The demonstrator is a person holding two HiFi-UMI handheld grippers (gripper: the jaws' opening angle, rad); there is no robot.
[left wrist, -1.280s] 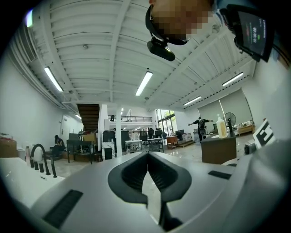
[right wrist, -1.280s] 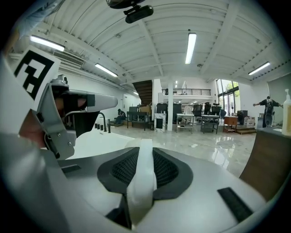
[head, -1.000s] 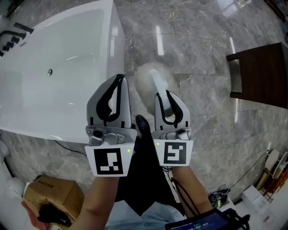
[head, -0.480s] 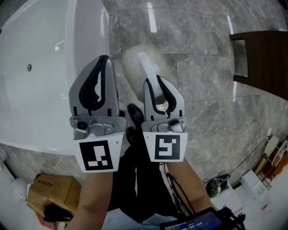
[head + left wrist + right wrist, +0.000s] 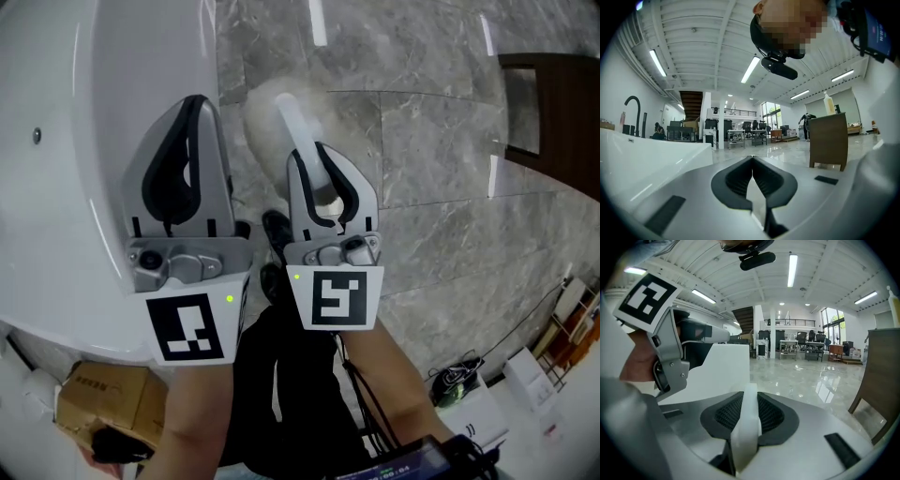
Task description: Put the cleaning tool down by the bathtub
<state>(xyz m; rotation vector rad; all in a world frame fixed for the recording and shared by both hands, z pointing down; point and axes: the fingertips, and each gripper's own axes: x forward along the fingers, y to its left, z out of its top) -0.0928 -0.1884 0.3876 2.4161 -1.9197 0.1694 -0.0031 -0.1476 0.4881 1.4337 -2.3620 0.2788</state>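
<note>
My right gripper (image 5: 319,150) is shut on the white handle (image 5: 298,127) of the cleaning tool. Its pale fluffy head (image 5: 265,114) hangs over the marble floor, just right of the white bathtub (image 5: 56,187). In the right gripper view the handle (image 5: 746,427) runs up between the dark pads of the right gripper (image 5: 750,395), with the bathtub wall (image 5: 726,366) close on the left. My left gripper (image 5: 192,101) hovers over the tub's rim. Its jaws meet at the tips of the left gripper (image 5: 752,157) with nothing between them.
A dark wooden cabinet (image 5: 553,112) stands on the floor at the right. A cardboard box (image 5: 103,398) lies at the lower left, and cables and boxes (image 5: 506,384) at the lower right. The person's black shoe (image 5: 277,230) is between the grippers. A black tap (image 5: 633,101) rises behind the tub.
Both grippers have sunk toward the floor beside the tub, the tool still held in the right one. The tub now fills more of the left of the head view.
</note>
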